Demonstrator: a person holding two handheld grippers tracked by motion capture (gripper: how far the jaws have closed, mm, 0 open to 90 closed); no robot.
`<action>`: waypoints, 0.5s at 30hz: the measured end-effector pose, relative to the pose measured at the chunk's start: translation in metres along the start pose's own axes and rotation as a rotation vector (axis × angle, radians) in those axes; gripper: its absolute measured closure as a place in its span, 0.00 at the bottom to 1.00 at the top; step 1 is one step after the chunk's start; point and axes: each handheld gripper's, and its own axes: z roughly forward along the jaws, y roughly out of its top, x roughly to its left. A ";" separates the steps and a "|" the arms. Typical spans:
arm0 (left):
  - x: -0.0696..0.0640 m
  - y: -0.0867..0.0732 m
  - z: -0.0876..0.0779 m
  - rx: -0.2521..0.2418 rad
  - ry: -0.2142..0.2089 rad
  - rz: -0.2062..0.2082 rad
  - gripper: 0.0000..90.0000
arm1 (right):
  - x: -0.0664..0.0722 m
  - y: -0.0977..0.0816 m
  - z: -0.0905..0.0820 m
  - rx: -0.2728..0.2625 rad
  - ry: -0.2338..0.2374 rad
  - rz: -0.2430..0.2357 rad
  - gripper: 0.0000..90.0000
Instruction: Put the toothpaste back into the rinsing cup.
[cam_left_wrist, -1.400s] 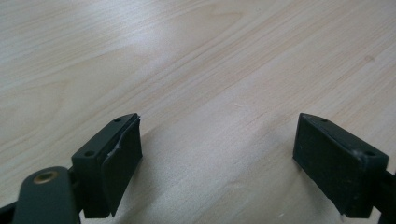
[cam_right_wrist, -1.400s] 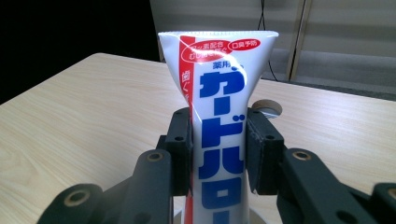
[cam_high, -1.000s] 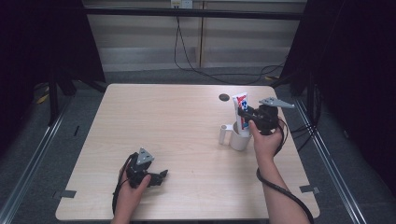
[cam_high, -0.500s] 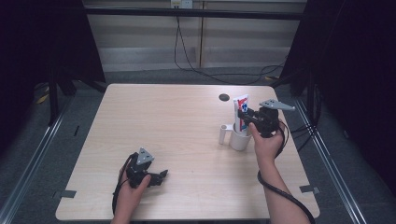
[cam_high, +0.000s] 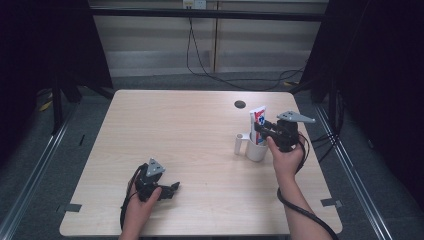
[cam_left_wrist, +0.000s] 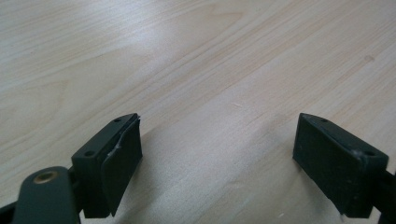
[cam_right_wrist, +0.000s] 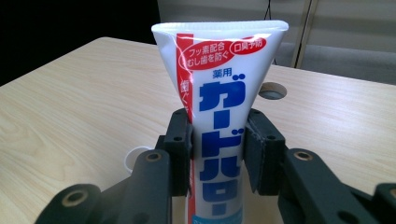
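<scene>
While the right gripper (cam_high: 263, 131) clamps the white toothpaste tube with red and blue print (cam_high: 258, 121) upright, the high view shows the tube's lower end down inside the white ceramic mug with a side handle (cam_high: 254, 149), which stands near the far right of the pale wooden surface (cam_high: 200, 135). By my reading the step is seating the tube in the mug, so the hand should stay plumb above the rim and sink straight, lest the mug tip or slide. The left gripper (cam_high: 170, 189) rests low on the near left of the surface, well apart from the mug.

From the left gripper view, both jaws stand wide apart with nothing between them above bare wood grain; it could steady the mug if that shifts.

Looking along the right gripper view, the jaws press the tube's (cam_right_wrist: 217, 116) flat body from both sides, crimped end uppermost. Letting go only once the tube leans settled on the rim seems wisest.
</scene>
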 end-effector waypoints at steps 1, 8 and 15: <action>0.000 0.000 0.000 0.000 0.000 0.000 0.17 | 0.000 -0.001 0.000 0.002 0.001 0.006 0.73; 0.000 0.000 0.000 0.000 0.000 0.000 0.17 | -0.001 -0.004 -0.003 0.007 0.002 -0.001 0.72; 0.000 0.000 0.000 0.000 0.001 0.000 0.17 | -0.001 -0.005 -0.006 0.010 0.002 -0.009 0.72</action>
